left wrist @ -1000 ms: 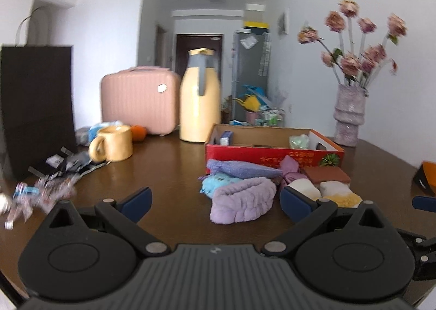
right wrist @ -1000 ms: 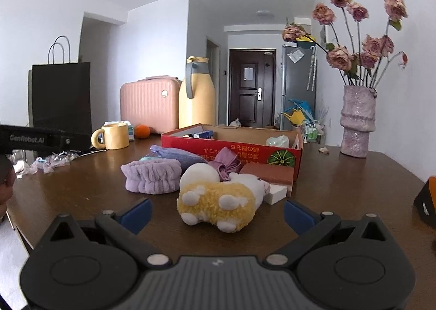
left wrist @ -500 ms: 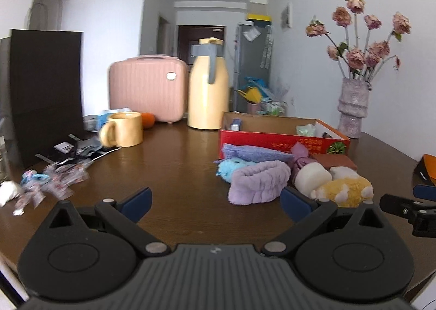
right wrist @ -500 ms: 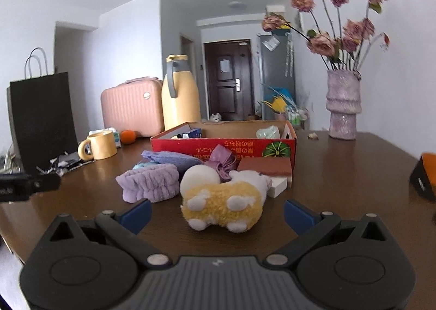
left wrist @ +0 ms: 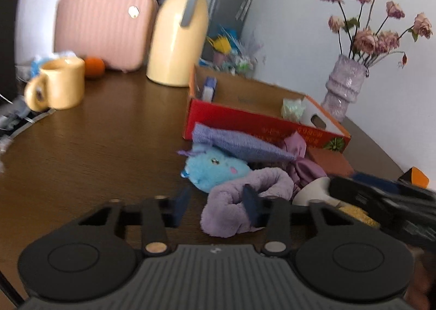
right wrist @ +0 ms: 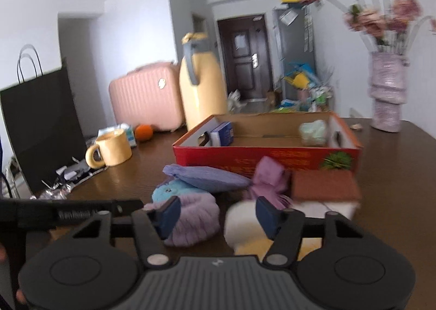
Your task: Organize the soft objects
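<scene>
L gripper [left wrist: 215, 207]: jaws closing, w/ the near end of the lilac fuzzy headband [left wrist: 245, 205] between them; its R pad looks sunk into the pile, L pad apart from it w/ bare table [left wrist: 95, 146] showing in the gap; so not clamped yet. R gripper [right wrist: 218, 213]: jaws closing too; the white plush head [right wrist: 239, 224] sits partly between them, toward the R pad, but blur hides whether either pad presses on it; I call it still open.

Step in hand, as I judge it: both grippers picking their first soft item, L on the headband, R on the white-and-yellow plush. Next move calls for finishing both squeezes deep enough that pile doesn't slip, then lifting up & over the near wall of the red cardboard box [right wrist: 267, 157], which sits just behind the heap; soft stuff sags, so lift clear of the rim.

Outward: blue plush [left wrist: 215, 169] touches the headband's far side; a purple-blue cloth [left wrist: 239, 143] lies over it; pink scrunchie [right wrist: 268, 176] and brown pad [right wrist: 324, 184] beside.

Views differ: the R wrist cam looks down into the box & shows it mostly bare, w/ a small blue carton [right wrist: 223, 134] and a pale green wad [right wrist: 313, 133]; the L wrist cam shows the R gripper's dark body over the plush, plus its yellow fur.
</scene>
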Demonstrator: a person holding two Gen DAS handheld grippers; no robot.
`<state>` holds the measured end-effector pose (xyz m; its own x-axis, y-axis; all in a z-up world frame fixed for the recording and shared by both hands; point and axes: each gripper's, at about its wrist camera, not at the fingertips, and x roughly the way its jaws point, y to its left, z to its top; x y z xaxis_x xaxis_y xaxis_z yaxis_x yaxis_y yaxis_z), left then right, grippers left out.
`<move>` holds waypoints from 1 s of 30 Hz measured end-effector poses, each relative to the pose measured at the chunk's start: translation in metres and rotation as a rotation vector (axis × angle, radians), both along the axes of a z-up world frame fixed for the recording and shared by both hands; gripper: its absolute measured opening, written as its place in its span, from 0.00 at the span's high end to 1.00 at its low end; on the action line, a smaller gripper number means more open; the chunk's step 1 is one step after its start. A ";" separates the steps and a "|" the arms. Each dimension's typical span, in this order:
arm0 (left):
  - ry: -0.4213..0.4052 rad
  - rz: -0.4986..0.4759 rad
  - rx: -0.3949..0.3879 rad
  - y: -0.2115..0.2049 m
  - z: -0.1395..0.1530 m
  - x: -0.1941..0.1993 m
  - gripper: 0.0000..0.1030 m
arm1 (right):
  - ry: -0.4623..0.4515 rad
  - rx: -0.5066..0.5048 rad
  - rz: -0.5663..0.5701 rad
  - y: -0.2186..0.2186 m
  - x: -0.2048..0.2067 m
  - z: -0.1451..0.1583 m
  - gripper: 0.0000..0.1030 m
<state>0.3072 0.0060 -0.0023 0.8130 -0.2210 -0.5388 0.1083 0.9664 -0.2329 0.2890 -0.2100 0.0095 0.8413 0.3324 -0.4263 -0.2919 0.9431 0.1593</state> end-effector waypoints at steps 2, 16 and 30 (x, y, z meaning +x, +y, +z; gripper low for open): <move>0.030 -0.032 -0.011 0.000 -0.006 0.011 0.73 | 0.041 -0.041 0.029 0.013 0.027 -0.003 0.49; 0.005 -0.135 -0.028 0.008 -0.020 -0.057 0.89 | 0.007 -0.207 0.116 0.048 -0.043 -0.029 0.88; -0.075 -0.080 -0.065 0.017 0.002 -0.118 0.52 | -0.013 0.050 -0.005 -0.004 -0.121 -0.025 0.67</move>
